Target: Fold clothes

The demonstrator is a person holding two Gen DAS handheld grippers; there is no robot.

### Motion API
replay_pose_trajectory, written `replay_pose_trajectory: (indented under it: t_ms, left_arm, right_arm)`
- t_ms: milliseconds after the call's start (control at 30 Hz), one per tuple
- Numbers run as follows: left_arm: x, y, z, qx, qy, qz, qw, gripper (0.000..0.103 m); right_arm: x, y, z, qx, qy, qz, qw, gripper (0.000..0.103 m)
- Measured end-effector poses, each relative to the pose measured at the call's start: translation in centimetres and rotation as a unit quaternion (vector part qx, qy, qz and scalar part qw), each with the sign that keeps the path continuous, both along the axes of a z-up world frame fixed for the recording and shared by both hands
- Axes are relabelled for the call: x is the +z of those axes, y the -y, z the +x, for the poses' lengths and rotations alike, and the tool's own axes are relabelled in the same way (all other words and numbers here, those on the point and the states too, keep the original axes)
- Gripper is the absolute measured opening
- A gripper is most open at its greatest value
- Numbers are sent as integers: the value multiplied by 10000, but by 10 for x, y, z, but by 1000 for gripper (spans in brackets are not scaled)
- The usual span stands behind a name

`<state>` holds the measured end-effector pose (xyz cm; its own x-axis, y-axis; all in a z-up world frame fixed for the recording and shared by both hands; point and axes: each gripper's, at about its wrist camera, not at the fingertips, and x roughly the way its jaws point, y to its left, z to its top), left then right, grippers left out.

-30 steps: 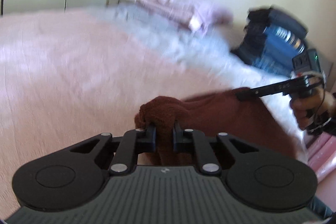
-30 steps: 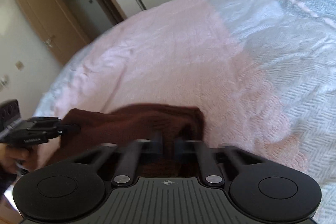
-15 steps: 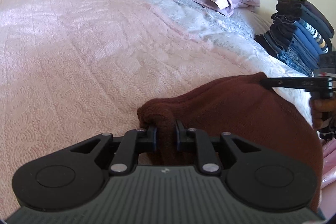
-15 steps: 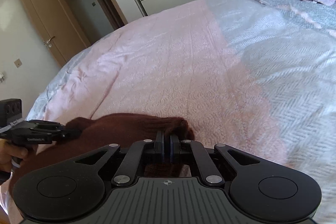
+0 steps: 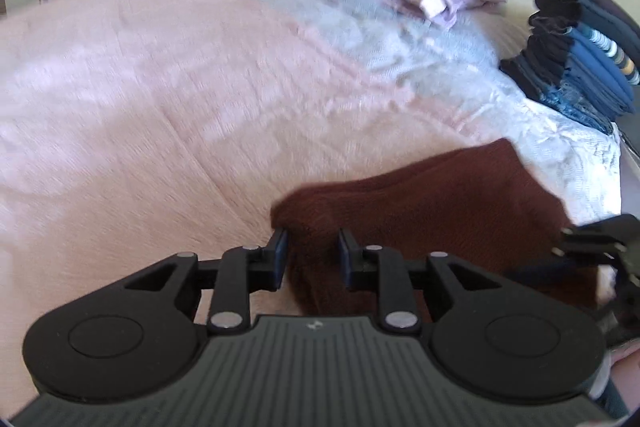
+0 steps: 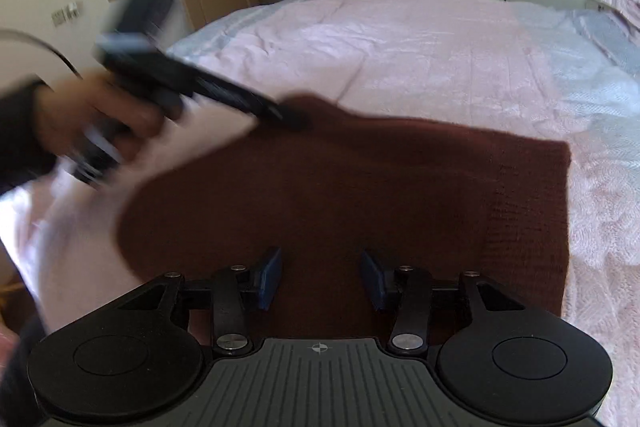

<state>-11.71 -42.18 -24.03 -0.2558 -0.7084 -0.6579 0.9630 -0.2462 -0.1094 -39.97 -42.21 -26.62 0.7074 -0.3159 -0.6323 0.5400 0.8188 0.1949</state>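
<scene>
While flat, brown knit (image 6: 360,195) runs crosswise on bed (image 6: 440,39).

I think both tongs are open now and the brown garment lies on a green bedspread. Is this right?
Not quite. The bedspread is pink, not green, as the right wrist view shows. The rest holds: the left tongs and right tongs are both open, and the brown garment lies on it.

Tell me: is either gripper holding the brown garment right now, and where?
Neither. The left gripper is open around a bunched corner of the brown garment without clamping it; the right gripper is open above the flat cloth.
</scene>
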Motion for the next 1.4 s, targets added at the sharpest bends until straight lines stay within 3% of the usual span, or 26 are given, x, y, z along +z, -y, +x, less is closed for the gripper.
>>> replay_pose_trajectory:
  t_ms: [100,167,233,333,467,600,733,900,1200,1333,1400]
  left_arm:
    - [22,-44,-6,-425,32,-244,9988,21]
    - [23,-68,-18,-898,-158,-196,9956,21]
    - [11,-83,-37,-1375,-174,-9,9904,22]
    - [-21,-88,-57,-1567,307,406,9863,22]
    - [-33,-81,-48,-1378,4,560,9889,21]
    - [-36,-85,-51,-1421,139,464,9887,21]
    - [-41,-85,-49,-1387,58,426,9894,21]
    - [-38,-89,-51,-1311,196,374,9905,21]
    - [-23,-100,-64,-1048,547,249,9927,20]
    - [-6,-112,-70,-1107,309,-98,9933,18]
    - [-13,-113,-74,-1137,326,-41,9930,20]
  right_arm:
    - [1,1,3,-75,-72,1,9999,46]
    - [-1,1,6,-56,-127,-30,9999,46]
    - [-5,4,7,-84,-98,-10,9999,46]
    - [-10,7,8,-127,-38,35,9999,46]
    - [5,-5,-2,-223,-2,-106,9997,46]
    - [18,-21,-15,-318,66,-291,9990,46]
    - [-12,-34,-40,-421,68,-29,9991,46]
    - [-8,-38,-72,-722,365,153,9966,46]
    - [17,-62,-109,-1278,331,-77,9912,47]
    - [32,-77,-117,-1338,589,-237,9890,47]
    - [26,-77,-111,-1216,672,-151,9902,47]
